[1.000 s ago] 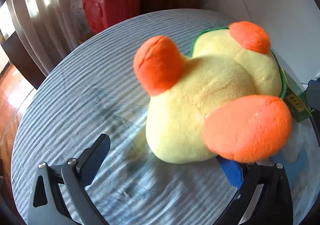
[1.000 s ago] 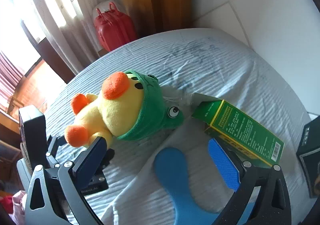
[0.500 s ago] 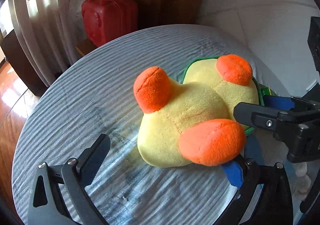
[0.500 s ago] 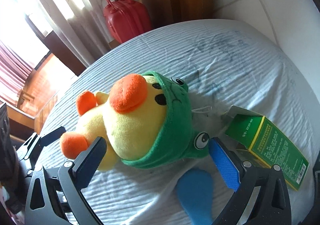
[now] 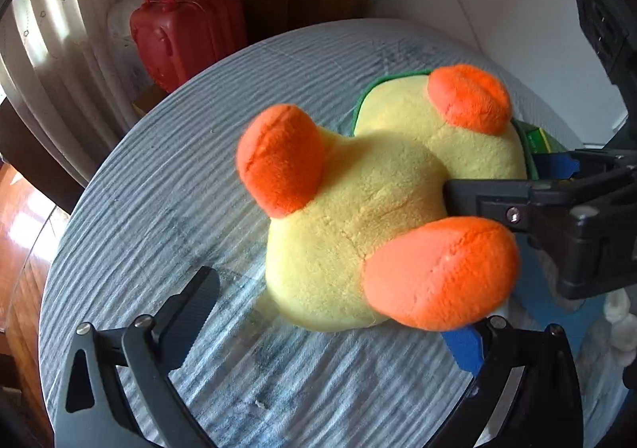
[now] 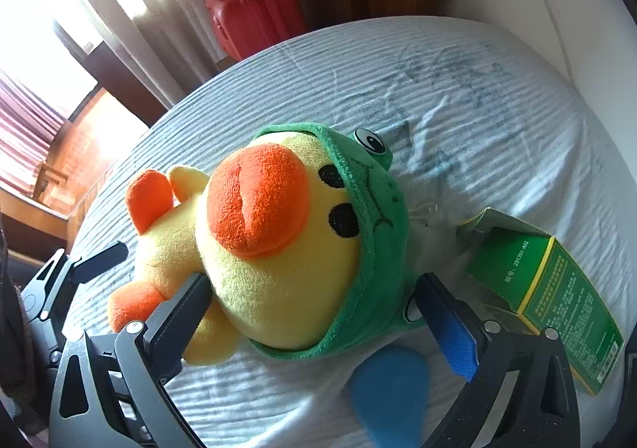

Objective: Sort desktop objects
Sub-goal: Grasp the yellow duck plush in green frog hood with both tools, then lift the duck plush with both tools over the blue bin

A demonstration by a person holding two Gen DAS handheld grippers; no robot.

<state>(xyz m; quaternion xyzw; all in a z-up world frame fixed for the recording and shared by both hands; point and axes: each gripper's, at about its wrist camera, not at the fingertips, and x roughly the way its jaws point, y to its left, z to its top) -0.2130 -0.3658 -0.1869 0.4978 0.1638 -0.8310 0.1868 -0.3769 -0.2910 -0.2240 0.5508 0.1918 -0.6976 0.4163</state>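
Observation:
A yellow plush duck (image 6: 278,269) with an orange beak, orange feet and a green frog hood lies on the round table's striped cloth (image 6: 458,98). My right gripper (image 6: 314,312) is open, one finger on each side of the duck's head; the dark finger (image 6: 179,312) is against its cheek. From the other end, my left gripper (image 5: 332,308) is open and faces the duck (image 5: 358,209) feet first. One orange foot hides the tip of its blue-padded finger (image 5: 464,344). The right gripper (image 5: 537,201) reaches in from the right in the left wrist view.
A green carton (image 6: 557,289) lies right of the duck with its flap open. A flat blue piece (image 6: 390,388) lies on the cloth below the duck's head. White cotton balls (image 5: 617,316) are at the right edge. A red suitcase (image 6: 254,14) stands beyond the table.
My right gripper has moved forward from near the carton until its open fingers flank the duck's head. The left gripper has drawn a little closer to the duck's feet again.

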